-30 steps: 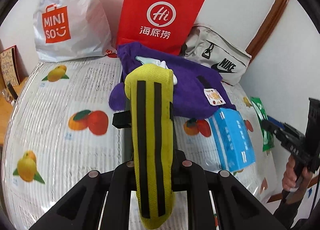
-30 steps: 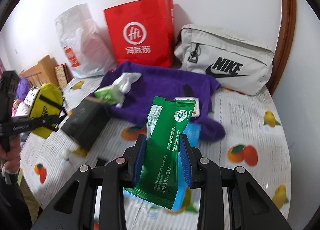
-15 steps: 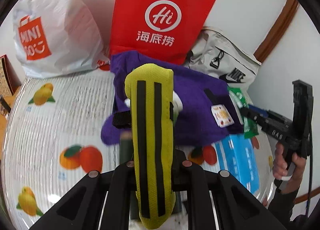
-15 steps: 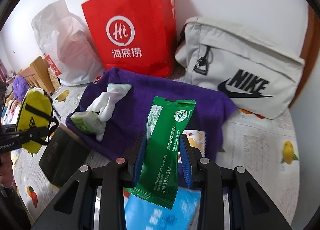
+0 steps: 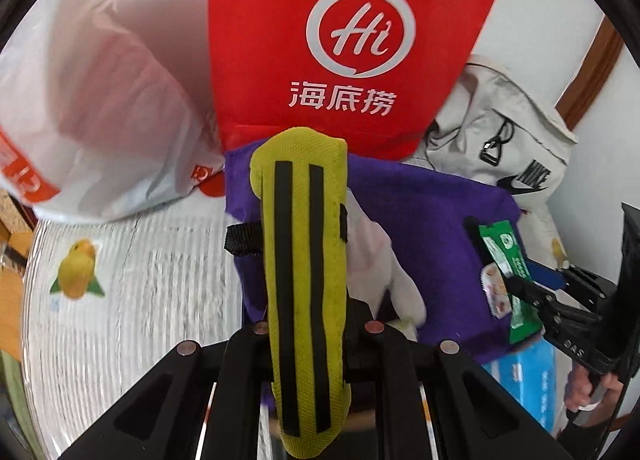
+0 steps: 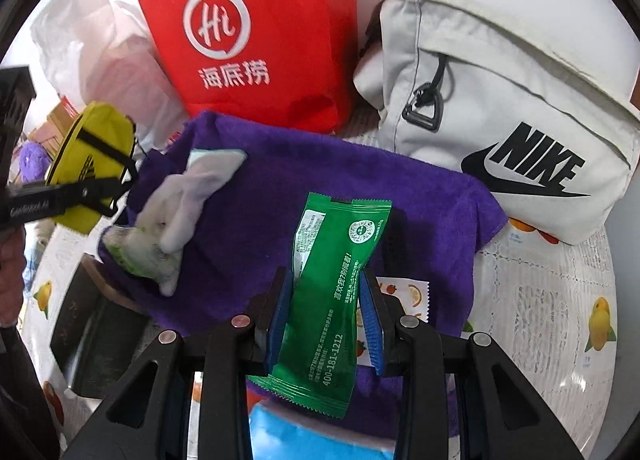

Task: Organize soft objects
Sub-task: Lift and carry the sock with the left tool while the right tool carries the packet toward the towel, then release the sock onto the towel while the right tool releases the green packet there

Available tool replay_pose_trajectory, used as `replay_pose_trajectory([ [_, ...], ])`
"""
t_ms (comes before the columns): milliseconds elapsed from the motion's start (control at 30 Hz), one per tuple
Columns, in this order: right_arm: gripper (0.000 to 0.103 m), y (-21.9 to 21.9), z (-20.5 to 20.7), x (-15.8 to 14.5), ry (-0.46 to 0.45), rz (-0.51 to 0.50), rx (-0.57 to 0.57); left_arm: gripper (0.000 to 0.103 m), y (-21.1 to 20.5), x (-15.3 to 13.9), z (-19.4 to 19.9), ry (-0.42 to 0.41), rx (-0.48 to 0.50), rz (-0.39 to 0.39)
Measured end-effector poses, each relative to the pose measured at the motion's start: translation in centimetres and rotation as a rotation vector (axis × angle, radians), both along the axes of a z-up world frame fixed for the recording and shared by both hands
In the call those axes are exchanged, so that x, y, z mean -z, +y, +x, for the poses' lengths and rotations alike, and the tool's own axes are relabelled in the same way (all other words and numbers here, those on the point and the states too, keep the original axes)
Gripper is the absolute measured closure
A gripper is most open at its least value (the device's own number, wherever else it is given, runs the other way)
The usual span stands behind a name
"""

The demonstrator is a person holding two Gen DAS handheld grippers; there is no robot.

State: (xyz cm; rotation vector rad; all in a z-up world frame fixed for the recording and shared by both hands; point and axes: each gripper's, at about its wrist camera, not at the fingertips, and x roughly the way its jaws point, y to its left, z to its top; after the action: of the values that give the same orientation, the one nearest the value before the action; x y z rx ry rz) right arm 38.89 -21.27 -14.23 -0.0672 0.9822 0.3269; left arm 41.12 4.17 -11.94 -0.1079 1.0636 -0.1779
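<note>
Carry step. Left gripper (image 5: 308,324) clamped on yellow pouch (image 5: 306,260), right gripper (image 6: 326,312) pinching green sachet (image 6: 334,292); both over purple towel (image 6: 320,179) near table's back edge. Next, likely: choose drop spot, release.

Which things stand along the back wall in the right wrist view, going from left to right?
White plastic bag → red paper bag → grey Nike bag.
</note>
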Motion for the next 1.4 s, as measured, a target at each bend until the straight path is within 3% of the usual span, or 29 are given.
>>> replay_pose_trajectory([
  [400, 0.067, 0.4, 1.7, 2.6, 0.085, -0.034, -0.008, 0.086, -1.9, 3.5, 2.8, 0.078, 0.02, 0.114],
  [467, 0.067, 0.3, 1.8, 2.9, 0.099, -0.029, -0.003, 0.078, -2.5, 3.9, 3.1, 0.089, 0.024, 0.136],
  [533, 0.063, 0.4, 1.9, 3.0, 0.1, -0.03, -0.003, 0.053, -2.7, 3.9, 3.1, 0.088, 0.027, 0.143],
  [700, 0.049, 0.8, 1.4, 2.1, 0.073, -0.017, -0.017, 0.032, -3.2, 2.5, 1.9, 0.019, 0.049, 0.134],
  [967, 0.045, 0.7, -0.1, -0.3, 0.019, -0.002, -0.015, 0.03, -2.6, -0.4, -1.3, -0.042, 0.075, 0.109],
  [1067, 0.045, 0.5, -1.1, -1.1, 0.01, 0.015, -0.008, 0.03, -2.3, -2.1, -2.3, -0.076, 0.109, 0.047],
  [1400, 0.045, 0.3, -7.2, -3.3, -0.002, 0.053, 0.0, 0.03, -2.7, -3.3, -7.4, -0.087, 0.131, 0.064],
])
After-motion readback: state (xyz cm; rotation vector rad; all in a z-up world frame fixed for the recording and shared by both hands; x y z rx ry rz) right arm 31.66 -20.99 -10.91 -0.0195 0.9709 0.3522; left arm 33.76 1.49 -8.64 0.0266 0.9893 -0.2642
